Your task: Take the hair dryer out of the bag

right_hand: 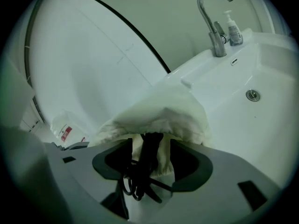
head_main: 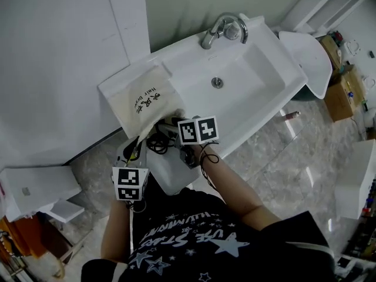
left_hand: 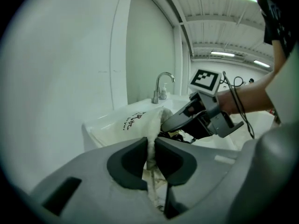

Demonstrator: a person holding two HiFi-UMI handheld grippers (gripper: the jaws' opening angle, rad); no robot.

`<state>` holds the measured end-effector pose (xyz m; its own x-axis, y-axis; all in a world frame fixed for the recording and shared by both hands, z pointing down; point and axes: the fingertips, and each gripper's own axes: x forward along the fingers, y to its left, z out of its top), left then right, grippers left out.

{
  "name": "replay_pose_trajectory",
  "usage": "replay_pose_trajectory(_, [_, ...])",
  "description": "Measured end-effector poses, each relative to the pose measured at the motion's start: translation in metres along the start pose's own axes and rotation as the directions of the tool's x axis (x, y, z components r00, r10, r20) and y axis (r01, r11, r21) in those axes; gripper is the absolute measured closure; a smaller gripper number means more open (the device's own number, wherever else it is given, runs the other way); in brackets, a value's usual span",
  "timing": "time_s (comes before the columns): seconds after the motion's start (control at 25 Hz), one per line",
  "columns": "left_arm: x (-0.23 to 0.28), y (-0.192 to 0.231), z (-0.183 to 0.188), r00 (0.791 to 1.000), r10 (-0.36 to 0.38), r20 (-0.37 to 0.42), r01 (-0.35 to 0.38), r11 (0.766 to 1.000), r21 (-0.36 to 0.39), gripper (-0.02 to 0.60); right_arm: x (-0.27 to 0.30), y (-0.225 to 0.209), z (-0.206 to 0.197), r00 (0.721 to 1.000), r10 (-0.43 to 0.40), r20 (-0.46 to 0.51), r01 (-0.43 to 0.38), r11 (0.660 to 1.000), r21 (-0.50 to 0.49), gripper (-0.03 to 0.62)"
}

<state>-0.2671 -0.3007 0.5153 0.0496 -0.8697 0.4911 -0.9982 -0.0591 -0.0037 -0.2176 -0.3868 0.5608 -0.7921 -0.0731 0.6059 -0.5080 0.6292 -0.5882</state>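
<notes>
Bag [head_main: 144, 98] rim pinched in left tool [left_hand: 150, 155]; right tool [right_hand: 150, 157] gapes round cord [right_hand: 136, 181]: close firmly, draw out slowly.

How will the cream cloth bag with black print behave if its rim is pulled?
Probably floppy: the cream cloth bag bunches where the left gripper pinches its rim. It may slide on the smooth white sink counter rather than stay put. The black cord hanging from its mouth could snag.
</notes>
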Motion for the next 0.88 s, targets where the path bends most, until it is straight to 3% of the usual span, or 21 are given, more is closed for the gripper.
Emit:
replay_pose_trajectory(0.2, [0.001, 0.007, 0.003, 0.999, -0.047, 0.012, 0.047, 0.997, -0.053, 0.537, 0.03, 0.002, 0.004, 0.998, -0.026, -0.055, 0.024, 0.999, -0.028, 0.333])
replay_pose_trajectory(0.4, [0.0, 0.007, 0.003, 0.998, -0.063, 0.03, 0.065, 0.995, -0.069, 0.538, 0.051, -0.004, 0.0, 0.983, -0.134, -0.127, 0.119, 0.986, -0.118, 0.326])
replay_pose_trajectory(0.68, [-0.001, 0.009, -0.001, 0.998, -0.06, 0.034, 0.063, 0.994, -0.087, 0.538, 0.062, -0.004, 0.001, 0.973, -0.215, -0.086, 0.184, 0.943, -0.276, 0.326])
replay_pose_trajectory(0.88, [-0.002, 0.012, 0.001, 0.998, -0.052, 0.04, 0.055, 0.993, -0.101, 0.538, 0.062, -0.004, 0.002, 0.971, -0.22, -0.096, 0.187, 0.944, -0.272, 0.372])
